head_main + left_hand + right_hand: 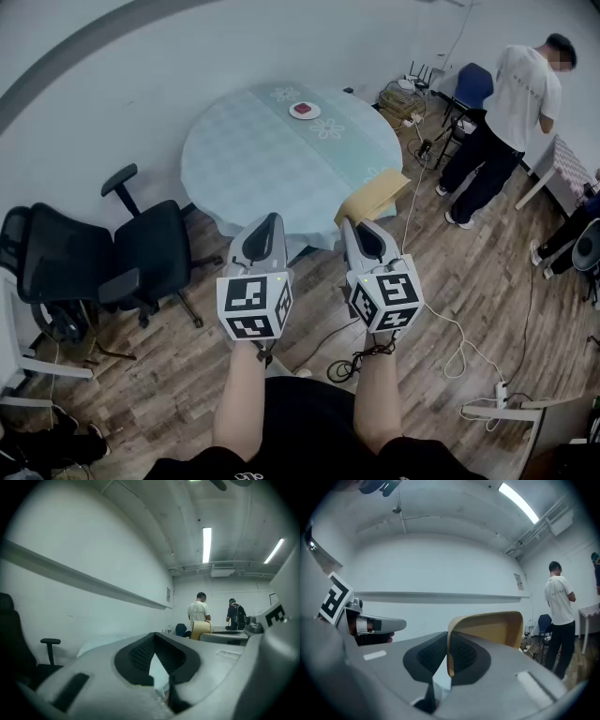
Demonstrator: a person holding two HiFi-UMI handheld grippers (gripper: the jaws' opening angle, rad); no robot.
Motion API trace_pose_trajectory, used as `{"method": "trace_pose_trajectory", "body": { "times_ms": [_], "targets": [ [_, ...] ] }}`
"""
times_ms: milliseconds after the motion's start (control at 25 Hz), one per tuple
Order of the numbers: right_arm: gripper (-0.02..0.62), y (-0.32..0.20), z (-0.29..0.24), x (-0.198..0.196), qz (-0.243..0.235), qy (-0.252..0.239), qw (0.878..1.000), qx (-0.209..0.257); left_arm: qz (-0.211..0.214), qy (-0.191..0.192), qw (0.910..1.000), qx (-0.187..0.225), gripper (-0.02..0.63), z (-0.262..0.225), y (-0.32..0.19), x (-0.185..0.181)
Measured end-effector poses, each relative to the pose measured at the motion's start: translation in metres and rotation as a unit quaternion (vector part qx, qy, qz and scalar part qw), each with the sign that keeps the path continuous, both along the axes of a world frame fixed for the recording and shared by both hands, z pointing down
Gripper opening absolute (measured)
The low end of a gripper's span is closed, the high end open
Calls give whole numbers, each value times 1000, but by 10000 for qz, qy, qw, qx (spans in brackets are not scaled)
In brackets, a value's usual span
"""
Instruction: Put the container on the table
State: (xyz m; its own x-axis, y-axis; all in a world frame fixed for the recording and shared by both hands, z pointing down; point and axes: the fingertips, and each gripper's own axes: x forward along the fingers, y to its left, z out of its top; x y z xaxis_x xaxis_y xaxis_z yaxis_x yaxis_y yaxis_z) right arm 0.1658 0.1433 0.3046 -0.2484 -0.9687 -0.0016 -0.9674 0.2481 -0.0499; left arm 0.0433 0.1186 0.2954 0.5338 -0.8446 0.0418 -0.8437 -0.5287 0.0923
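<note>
The container (375, 195) is a shallow tan tray. It hangs in the air just off the near right edge of the round table (253, 150), which has a pale blue cloth. My right gripper (361, 230) is shut on the container's near wall. In the right gripper view the tan wall (487, 627) stands pinched between the dark pads of the right gripper (449, 641). My left gripper (265, 223) hovers beside it, shut with nothing in it; its tips (154, 637) meet. The container (200, 629) also shows at the right of the left gripper view.
A small white plate (305, 110) with something red sits at the table's far side. Two black office chairs (141, 248) stand to the left. A person (511, 122) stands at the right rear near a blue chair (472, 86). Cables (450, 337) cross the wooden floor.
</note>
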Motion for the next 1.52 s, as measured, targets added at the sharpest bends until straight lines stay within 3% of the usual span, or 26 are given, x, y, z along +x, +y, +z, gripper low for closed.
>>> {"method": "trace_pose_trajectory", "body": {
  "times_ms": [240, 400, 920, 1200, 1520],
  "targets": [
    [21, 5, -6, 9, 40, 20, 9999, 156, 7, -18, 10000, -23, 2, 2, 4, 8],
    [23, 9, -10, 21, 57, -320, 9991, 286, 70, -23, 10000, 42, 2, -1, 8, 18],
    [23, 0, -29, 49, 235, -293, 9979, 520, 113, -9, 9996, 246, 2, -19, -6, 28],
    [23, -41, -9, 51, 197, -146, 9991, 348, -45, 100, 9999, 62, 2, 1, -54, 22],
    [23, -141, 1, 47, 188, -139, 9994, 260, -50, 96, 9999, -75, 2, 17, -154, 19]
  ]
}}
